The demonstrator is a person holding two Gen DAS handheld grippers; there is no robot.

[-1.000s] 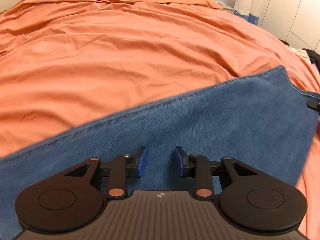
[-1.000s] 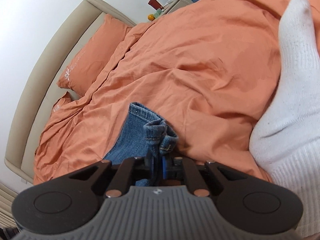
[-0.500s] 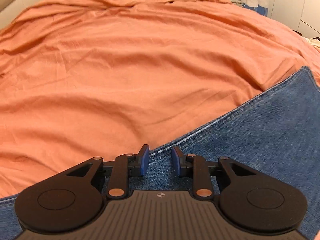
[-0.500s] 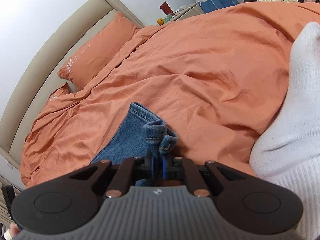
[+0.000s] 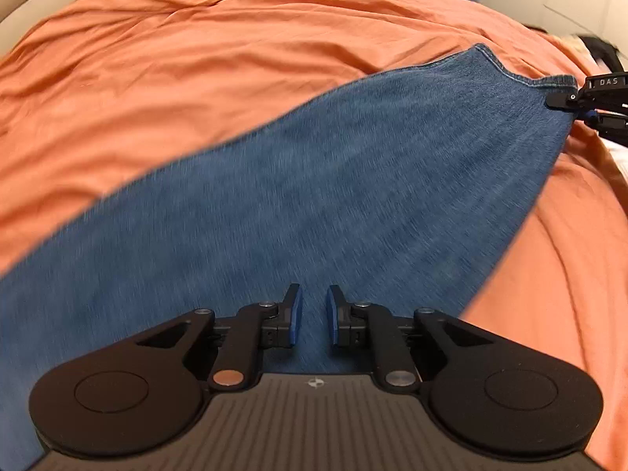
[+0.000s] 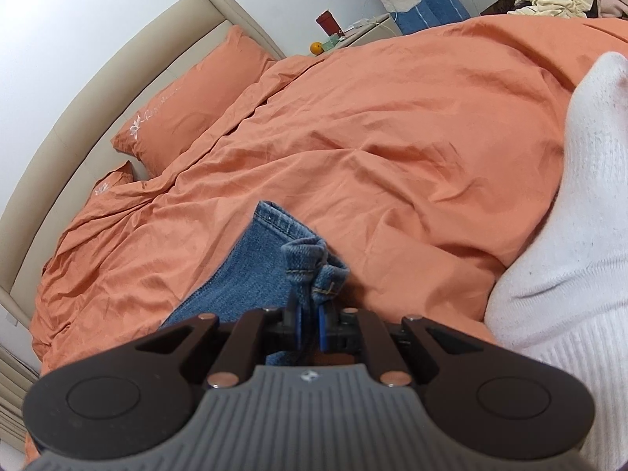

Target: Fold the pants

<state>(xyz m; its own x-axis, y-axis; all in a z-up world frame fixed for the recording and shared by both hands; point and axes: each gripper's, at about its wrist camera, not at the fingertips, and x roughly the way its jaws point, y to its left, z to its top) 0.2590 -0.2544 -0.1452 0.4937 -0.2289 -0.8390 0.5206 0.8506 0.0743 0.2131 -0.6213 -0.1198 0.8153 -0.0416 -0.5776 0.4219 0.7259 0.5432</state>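
Observation:
The blue jeans (image 5: 314, 196) lie stretched across the orange bed. My left gripper (image 5: 312, 314) hovers over the denim with its blue pads a small gap apart and nothing between them. My right gripper (image 6: 310, 314) is shut on a bunched hem corner of the jeans (image 6: 314, 271). It also shows in the left wrist view (image 5: 588, 98) at the far right, pinching the hem corner.
The orange duvet (image 6: 392, 137) covers the whole bed, with orange pillows (image 6: 188, 110) and a beige headboard (image 6: 98, 90) behind. A white-socked foot (image 6: 569, 255) rests on the bed at the right. A nightstand with a red cup (image 6: 327, 23) stands beyond.
My left gripper has swung back over the jeans, which now fill most of its view. The right gripper keeps its hold on the hem and has shifted slightly.

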